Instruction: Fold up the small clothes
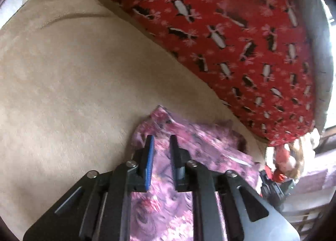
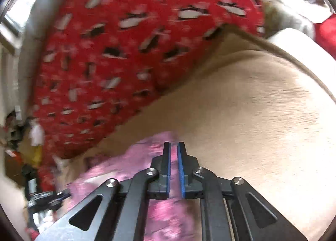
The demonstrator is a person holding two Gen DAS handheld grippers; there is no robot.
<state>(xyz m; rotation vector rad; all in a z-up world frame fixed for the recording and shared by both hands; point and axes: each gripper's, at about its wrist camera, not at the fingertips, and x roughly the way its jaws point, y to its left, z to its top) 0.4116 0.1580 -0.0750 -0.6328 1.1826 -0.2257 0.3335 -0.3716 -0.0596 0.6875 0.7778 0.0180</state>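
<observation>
Jaws of both grippers, left gripper (image 1: 161,139) and right gripper (image 2: 174,145), sit narrowly parted over the pink garment (image 1: 189,142). Whether either pinches cloth I cannot tell (blur hides it). Likely they flank its edges to fold it on the beige blanket (image 1: 73,73).

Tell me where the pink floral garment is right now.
The pink floral garment lies on the beige blanket, low in both wrist views under the hand-held grippers, just below the red penguin blanket.

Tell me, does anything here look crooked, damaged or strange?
Nothing looks damaged. The pink floral cloth lies rumpled on the beige blanket, one corner sticking up, beside the red penguin blanket. Both views are blurred.
</observation>
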